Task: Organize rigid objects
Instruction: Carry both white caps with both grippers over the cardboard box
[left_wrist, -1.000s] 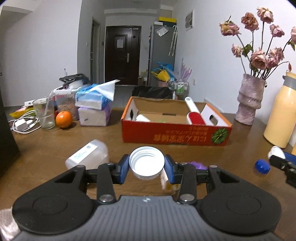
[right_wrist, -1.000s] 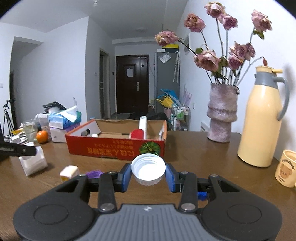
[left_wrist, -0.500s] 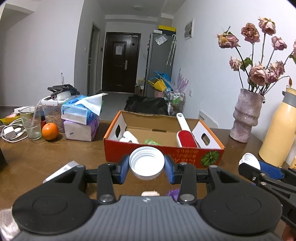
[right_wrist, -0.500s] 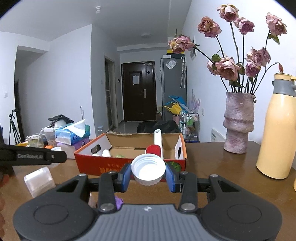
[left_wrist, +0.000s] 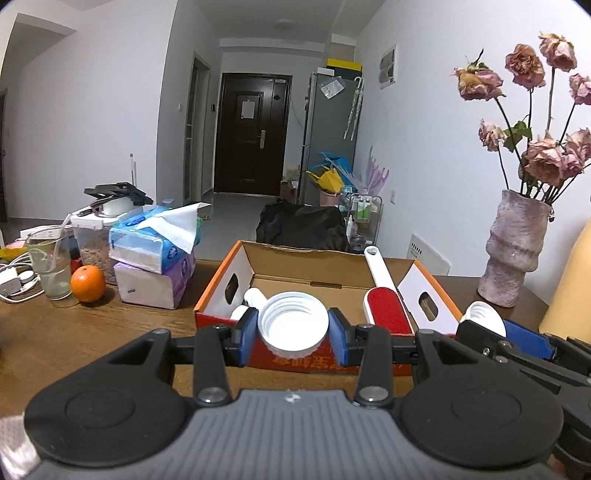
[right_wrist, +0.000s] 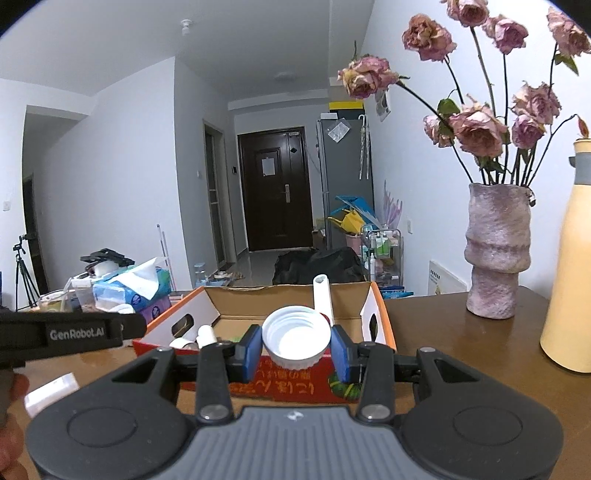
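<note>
My left gripper is shut on a white screw cap, open side facing the camera, held just before the near wall of the orange cardboard box. My right gripper is shut on a second white screw cap, also close to the box. Inside the box lie a red lint brush with a white handle and white tubes. In the left wrist view the right gripper shows at the right edge with its cap.
Tissue packs, an orange, a glass and cables stand left of the box. A pink vase with dried roses and a yellow thermos stand to the right. A translucent container lies near left.
Both grippers have moved forward toward the orange box, which now looks larger and closer. Each cap stays gripped. The small items on the table have slipped below view.
</note>
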